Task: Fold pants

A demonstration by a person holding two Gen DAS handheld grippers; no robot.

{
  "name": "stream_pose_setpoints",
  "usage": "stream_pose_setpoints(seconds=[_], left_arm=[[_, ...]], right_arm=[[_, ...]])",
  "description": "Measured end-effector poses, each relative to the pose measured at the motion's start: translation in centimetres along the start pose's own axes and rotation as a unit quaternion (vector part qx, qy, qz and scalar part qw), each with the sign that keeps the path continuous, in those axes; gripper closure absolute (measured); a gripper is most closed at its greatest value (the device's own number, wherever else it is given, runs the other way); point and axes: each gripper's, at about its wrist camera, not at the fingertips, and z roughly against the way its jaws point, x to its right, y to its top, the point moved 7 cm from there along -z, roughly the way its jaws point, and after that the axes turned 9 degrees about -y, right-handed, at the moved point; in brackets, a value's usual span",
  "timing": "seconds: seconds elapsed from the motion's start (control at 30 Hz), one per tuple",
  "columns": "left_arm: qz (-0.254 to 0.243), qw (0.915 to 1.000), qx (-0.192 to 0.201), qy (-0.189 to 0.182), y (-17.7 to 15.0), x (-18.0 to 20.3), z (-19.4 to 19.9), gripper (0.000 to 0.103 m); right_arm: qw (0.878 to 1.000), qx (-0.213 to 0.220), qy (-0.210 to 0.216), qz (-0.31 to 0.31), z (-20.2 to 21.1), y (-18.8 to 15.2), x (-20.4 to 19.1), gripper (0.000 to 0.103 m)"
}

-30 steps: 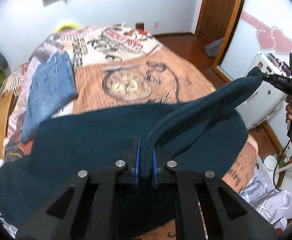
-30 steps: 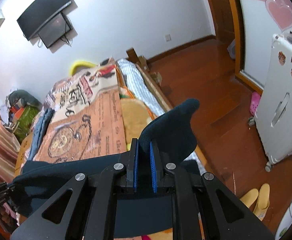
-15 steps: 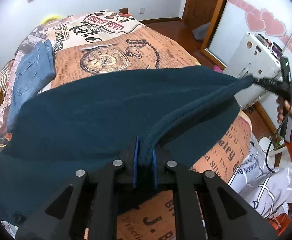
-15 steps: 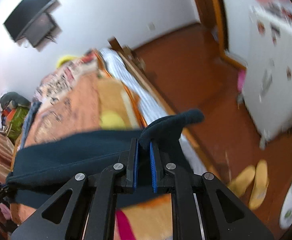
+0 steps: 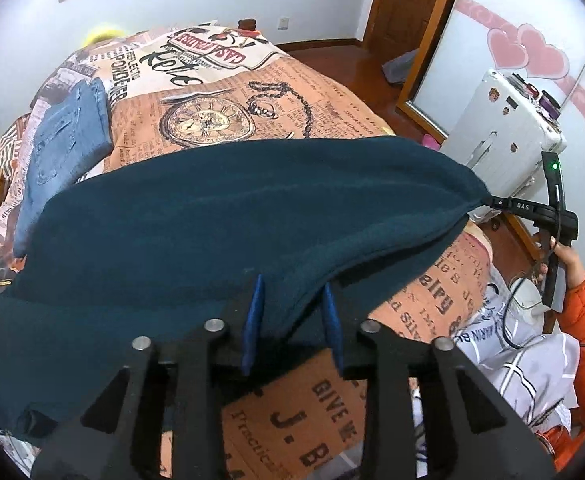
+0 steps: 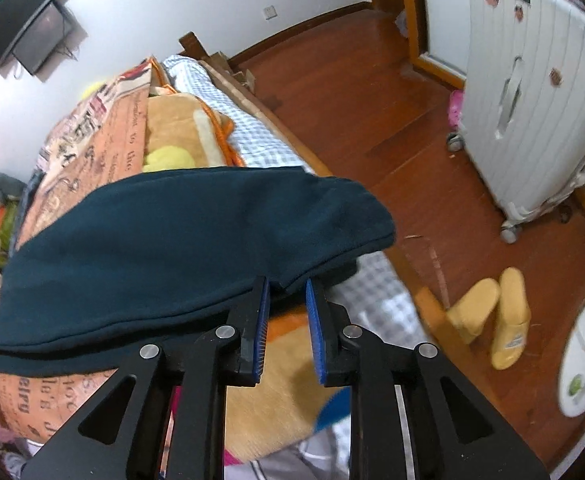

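Note:
Dark teal pants (image 5: 232,216) lie folded across the near end of the bed, also seen in the right wrist view (image 6: 164,240). My left gripper (image 5: 292,312) has its blue pads spread apart, with the pants' near edge lying loosely between them. My right gripper (image 6: 288,308) is open too, its pads apart, the fabric edge just at the left pad's tip. In the left wrist view the right gripper (image 5: 496,202) sits at the pants' right corner.
A folded pair of blue jeans (image 5: 64,148) lies at the bed's left. The printed bedspread (image 5: 252,100) covers the bed. A white suitcase (image 6: 532,92) and yellow slippers (image 6: 492,316) stand on the wooden floor to the right.
Both grippers lowered the folded pants onto the bed and opened their jaws; the fabric now rests flat instead of hanging between them.

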Motion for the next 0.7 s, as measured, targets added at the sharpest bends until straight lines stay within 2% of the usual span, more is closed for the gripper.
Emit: stream_pose_setpoints(seconds=[0.03, 0.17, 0.3, 0.4, 0.5, 0.7], left_arm=[[0.000, 1.0000, 0.003, -0.001, 0.0, 0.1, 0.3, 0.066], [0.009, 0.9994, 0.032, 0.007, 0.4, -0.4, 2.7, 0.064], [0.027, 0.9974, 0.063, 0.021, 1.3, -2.2, 5.1, 0.063], [0.048, 0.9940, 0.089, 0.042, 1.9, -4.8, 7.3, 0.060], [0.069, 0.9888, 0.110, 0.074, 2.1, -8.0, 9.4, 0.059], [0.119, 0.9740, 0.140, 0.132, 1.3, -15.2, 13.6, 0.058]], right_arm=[[1.000, 0.003, -0.011, 0.006, 0.6, 0.2, 0.1, 0.086], [1.000, 0.020, -0.008, 0.017, 2.7, 0.7, 0.1, 0.086], [0.998, 0.051, -0.004, 0.040, 5.3, 1.7, -1.6, 0.086], [0.995, 0.076, 0.012, 0.069, 7.1, 2.8, -4.6, 0.085], [0.989, 0.100, 0.033, 0.106, 8.8, 3.8, -8.5, 0.078], [0.965, 0.152, 0.074, 0.202, 12.4, 5.4, -17.9, 0.076]])
